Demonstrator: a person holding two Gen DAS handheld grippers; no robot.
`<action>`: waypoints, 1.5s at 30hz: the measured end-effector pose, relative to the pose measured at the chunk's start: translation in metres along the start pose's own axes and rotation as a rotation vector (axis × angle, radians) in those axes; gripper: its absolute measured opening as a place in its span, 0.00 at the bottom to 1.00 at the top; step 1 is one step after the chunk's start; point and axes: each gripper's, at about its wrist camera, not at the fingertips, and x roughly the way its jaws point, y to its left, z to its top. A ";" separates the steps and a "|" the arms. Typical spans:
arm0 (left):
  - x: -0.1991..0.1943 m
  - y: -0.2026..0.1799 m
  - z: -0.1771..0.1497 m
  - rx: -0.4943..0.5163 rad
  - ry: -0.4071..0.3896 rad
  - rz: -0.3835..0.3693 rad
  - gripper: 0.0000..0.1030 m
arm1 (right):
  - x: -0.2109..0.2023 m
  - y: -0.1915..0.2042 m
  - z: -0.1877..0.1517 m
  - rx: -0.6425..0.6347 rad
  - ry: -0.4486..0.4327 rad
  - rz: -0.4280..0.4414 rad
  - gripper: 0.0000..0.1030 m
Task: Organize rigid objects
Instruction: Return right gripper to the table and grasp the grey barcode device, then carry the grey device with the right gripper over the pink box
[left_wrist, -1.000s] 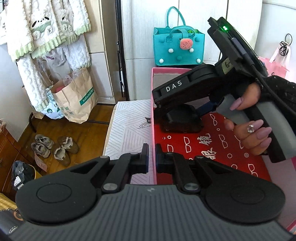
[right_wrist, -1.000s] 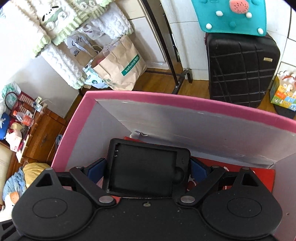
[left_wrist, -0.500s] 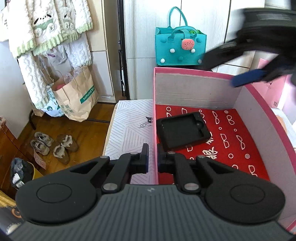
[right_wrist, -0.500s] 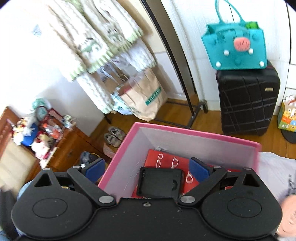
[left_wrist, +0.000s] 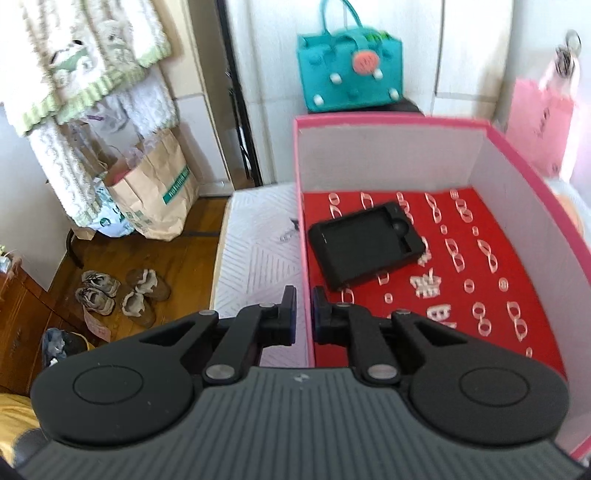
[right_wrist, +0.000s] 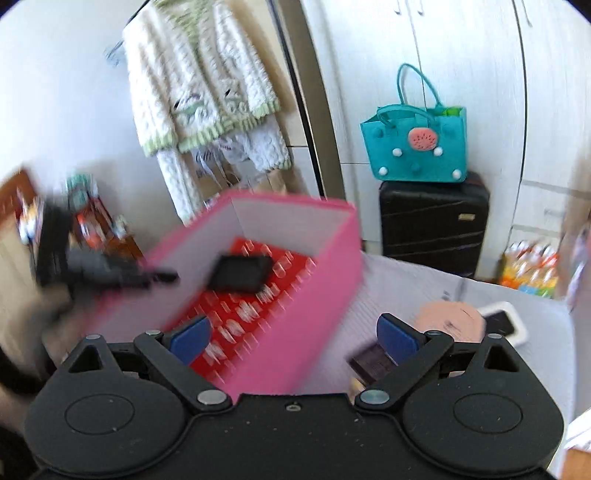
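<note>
The flat black rectangular tray (left_wrist: 364, 246) lies inside the pink-walled, red-lined cardboard box (left_wrist: 388, 122). The box's near wall is pinched by the left hand-held gripper (left_wrist: 303, 314). The empty, spread right hand-held gripper (right_wrist: 293, 334) is best aimed squarely at the next piece outside the box.

- The black tray (left_wrist: 364, 248), a shallow rectangular holder with a raised rim, a large recess and a small round hollow at one end, lay flat on the red floor of the box, skewed to the walls, near the left wall and toward the far end.
- The pink box (left_wrist: 388, 122) stood open-topped on the white bed cover, with grey inner walls and a red lining printed with pale eyeglass shapes and characters.
- From my right side the same black tray (right_wrist: 240, 272) showed blurred inside the pink box (right_wrist: 314, 295), nothing touching it.
</note>
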 end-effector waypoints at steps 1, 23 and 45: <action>0.000 0.001 0.001 0.013 0.016 -0.009 0.10 | -0.001 -0.001 -0.011 -0.036 0.006 -0.022 0.96; -0.038 -0.001 -0.030 -0.051 0.003 -0.014 0.07 | 0.048 0.022 -0.074 -0.532 0.232 -0.042 0.67; -0.045 -0.005 -0.032 -0.015 -0.044 0.046 0.07 | 0.036 0.014 -0.059 -0.366 0.194 -0.123 0.63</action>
